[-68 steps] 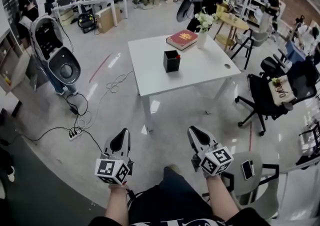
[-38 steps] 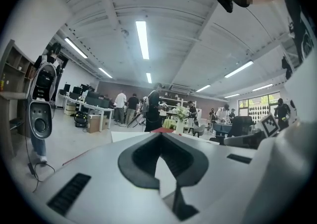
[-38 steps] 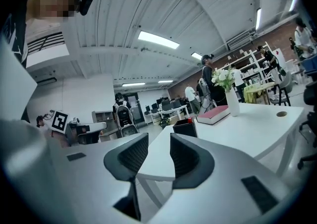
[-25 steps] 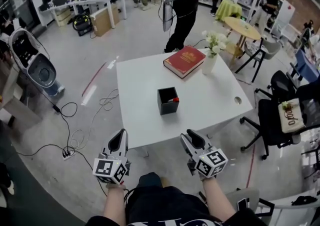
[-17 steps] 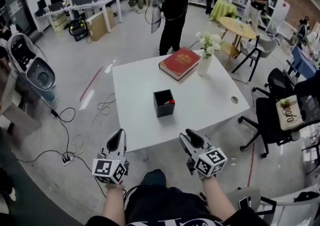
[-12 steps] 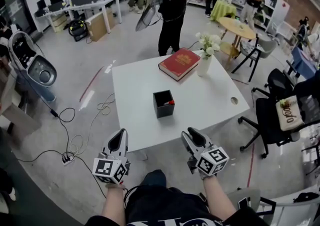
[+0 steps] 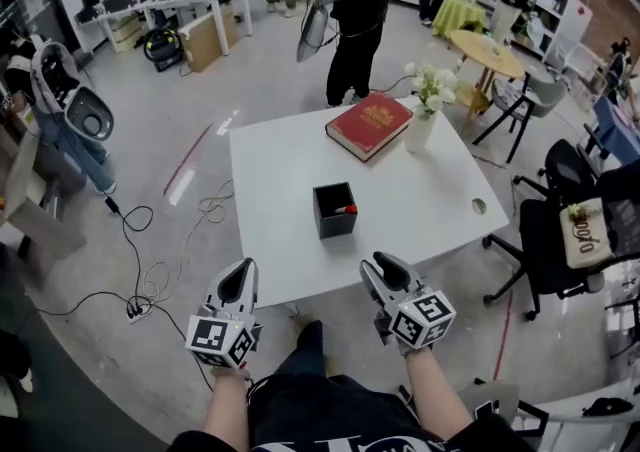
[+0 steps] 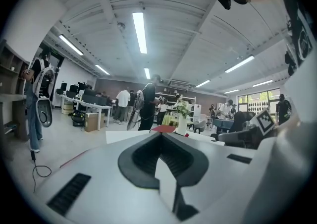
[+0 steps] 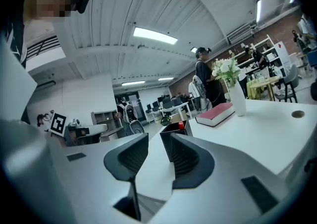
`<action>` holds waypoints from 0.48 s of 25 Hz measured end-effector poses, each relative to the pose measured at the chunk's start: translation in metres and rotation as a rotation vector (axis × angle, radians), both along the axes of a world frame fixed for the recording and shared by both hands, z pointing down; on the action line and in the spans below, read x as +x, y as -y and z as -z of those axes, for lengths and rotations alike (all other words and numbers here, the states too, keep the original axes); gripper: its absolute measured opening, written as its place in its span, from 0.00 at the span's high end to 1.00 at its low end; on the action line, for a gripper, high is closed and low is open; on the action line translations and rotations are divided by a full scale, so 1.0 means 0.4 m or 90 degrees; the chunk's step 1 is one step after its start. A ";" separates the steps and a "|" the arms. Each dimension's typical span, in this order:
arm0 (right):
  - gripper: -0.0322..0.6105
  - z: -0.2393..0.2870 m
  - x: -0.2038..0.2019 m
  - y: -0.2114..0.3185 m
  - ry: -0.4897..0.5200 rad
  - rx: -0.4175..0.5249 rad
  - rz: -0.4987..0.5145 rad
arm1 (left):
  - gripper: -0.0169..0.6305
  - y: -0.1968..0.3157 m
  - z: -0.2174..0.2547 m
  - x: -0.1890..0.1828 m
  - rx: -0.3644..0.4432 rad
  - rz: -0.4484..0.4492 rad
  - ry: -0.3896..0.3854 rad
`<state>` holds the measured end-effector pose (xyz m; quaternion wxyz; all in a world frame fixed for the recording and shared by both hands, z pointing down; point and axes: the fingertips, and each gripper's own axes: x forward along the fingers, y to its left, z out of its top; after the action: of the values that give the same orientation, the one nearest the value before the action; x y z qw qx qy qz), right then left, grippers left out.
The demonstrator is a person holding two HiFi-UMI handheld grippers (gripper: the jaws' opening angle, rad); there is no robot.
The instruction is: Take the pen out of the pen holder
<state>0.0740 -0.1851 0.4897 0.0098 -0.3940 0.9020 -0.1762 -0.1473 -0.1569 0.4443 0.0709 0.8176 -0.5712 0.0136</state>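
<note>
A black square pen holder [image 7: 335, 210] stands near the middle of the white table [image 7: 280, 170], with a red-capped pen [image 7: 344, 209] poking out of it. Both grippers hover short of the table's near edge, apart from the holder. My left gripper [image 7: 240, 276] is shut and empty, its jaws meeting at the tips [image 8: 161, 135]. My right gripper [image 7: 383, 269] is open by a narrow gap [image 9: 158, 139] with nothing in it. In the right gripper view the holder [image 9: 165, 141] and the pen's red tip [image 9: 181, 125] show straight ahead between the jaws.
A red book [image 7: 369, 125] and a white vase of flowers [image 7: 421, 125] sit at the table's far side. A person [image 7: 355, 10] stands behind the table. Black office chairs [image 7: 560, 210] stand to the right. Cables and a power strip [image 7: 140, 305] lie on the floor to the left.
The person has walked up to the table, which now lies close before both grippers. Over the last half second the view shifted slightly. Neither gripper's jaws have moved.
</note>
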 end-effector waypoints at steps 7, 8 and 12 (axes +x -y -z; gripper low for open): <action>0.73 -0.014 -0.020 0.113 -0.021 -0.002 0.002 | 0.97 0.095 -0.026 -0.011 -0.014 -0.005 -0.004; 0.73 -0.018 -0.024 0.131 -0.023 -0.005 0.002 | 0.97 0.114 -0.032 -0.014 -0.018 -0.006 -0.005; 0.73 -0.030 -0.045 0.191 -0.039 -0.014 0.006 | 0.97 0.190 -0.037 -0.029 -0.024 -0.005 -0.010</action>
<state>0.0561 -0.2617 0.5015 -0.0228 -0.3953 0.9017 -0.1737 -0.1589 -0.2329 0.4589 0.0911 0.8182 -0.5673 0.0180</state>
